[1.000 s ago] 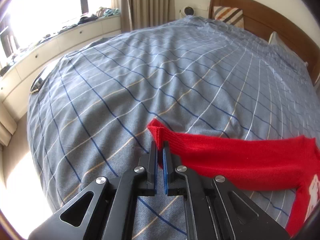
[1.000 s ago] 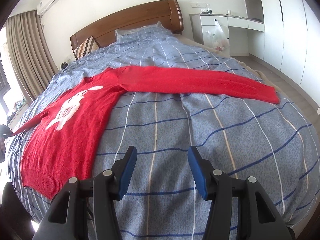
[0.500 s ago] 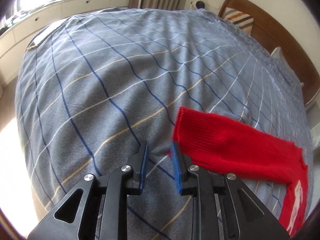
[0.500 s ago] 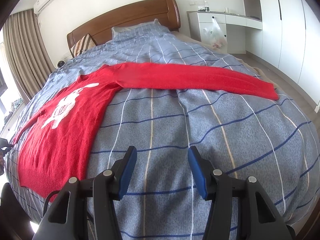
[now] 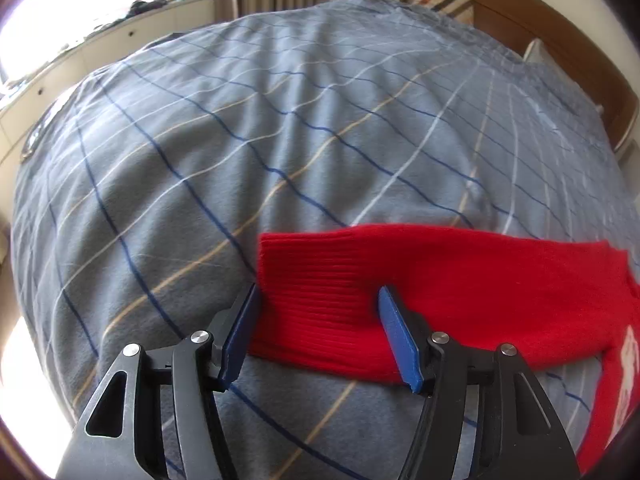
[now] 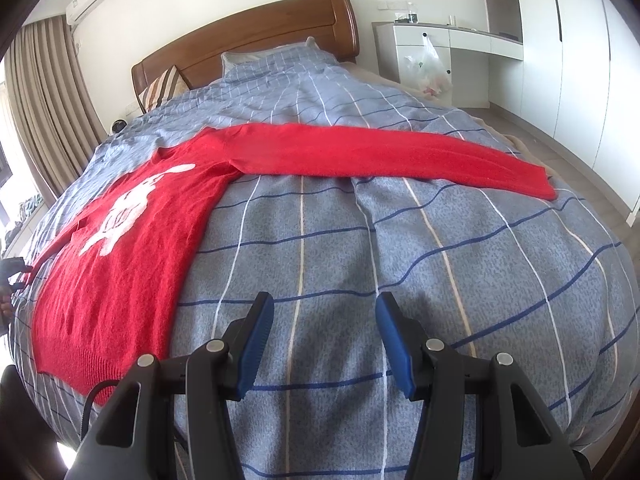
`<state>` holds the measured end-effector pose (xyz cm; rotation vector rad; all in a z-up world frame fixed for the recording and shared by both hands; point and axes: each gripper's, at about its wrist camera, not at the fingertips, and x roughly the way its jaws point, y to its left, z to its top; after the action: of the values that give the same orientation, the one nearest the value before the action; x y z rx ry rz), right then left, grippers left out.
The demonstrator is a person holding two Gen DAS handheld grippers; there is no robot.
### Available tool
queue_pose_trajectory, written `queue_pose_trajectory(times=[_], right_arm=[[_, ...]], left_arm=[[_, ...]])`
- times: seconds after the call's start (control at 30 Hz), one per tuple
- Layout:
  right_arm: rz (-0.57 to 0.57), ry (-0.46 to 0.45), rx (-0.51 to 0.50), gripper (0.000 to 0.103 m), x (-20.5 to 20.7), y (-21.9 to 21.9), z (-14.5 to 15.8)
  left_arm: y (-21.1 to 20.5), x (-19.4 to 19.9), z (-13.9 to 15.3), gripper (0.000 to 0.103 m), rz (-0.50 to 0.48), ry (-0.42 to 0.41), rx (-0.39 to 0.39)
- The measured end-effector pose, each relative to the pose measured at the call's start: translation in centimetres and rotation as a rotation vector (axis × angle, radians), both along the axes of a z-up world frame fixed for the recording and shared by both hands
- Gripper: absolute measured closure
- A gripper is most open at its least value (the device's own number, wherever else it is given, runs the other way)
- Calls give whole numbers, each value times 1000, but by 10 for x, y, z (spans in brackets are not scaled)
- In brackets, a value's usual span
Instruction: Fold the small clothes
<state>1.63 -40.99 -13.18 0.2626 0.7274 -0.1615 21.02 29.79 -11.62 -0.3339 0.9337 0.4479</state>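
Your left gripper (image 5: 318,334) stands with its jaws spread, having just been opening; the ribbed cuff (image 5: 316,280) of the red sweater (image 6: 132,240) lies between the blue pads (image 5: 394,334), flat on the bedcover, not pinched. Your right gripper (image 6: 324,344) holds its jaws parted over bare checked bedcover (image 6: 400,260), with nothing between them. The sweater lies spread flat on the bed, white figure up, one sleeve (image 6: 400,152) stretched out straight to the right in the right wrist view. Beyond it stands the wooden headboard (image 6: 260,36).
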Motion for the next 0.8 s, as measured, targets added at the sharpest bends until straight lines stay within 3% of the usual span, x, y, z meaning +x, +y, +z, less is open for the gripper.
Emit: queue_pose_trajectory(times=[0.07, 0.17, 0.4, 0.53, 0.67, 0.8], right_arm=[[-6, -4, -1, 50, -1, -1, 1], [-15, -11, 0, 49, -3, -2, 2], [-1, -41, -21, 45, -5, 4, 7], [14, -36, -29, 45, -3, 6, 7], [11, -36, -30, 45, -3, 6, 7], [7, -36, -32, 44, -2, 6, 6]], left_arm=[[10, -13, 1, 39, 40, -31, -16], [10, -31, 13, 40, 53, -31, 30], [-57, -86, 46, 19, -158, -133, 18], [-107, -97, 38, 18, -274, -142, -33], [-131, -100, 16, 18, -313, -130, -115], [-145, -103, 5, 17, -337, -114, -71]])
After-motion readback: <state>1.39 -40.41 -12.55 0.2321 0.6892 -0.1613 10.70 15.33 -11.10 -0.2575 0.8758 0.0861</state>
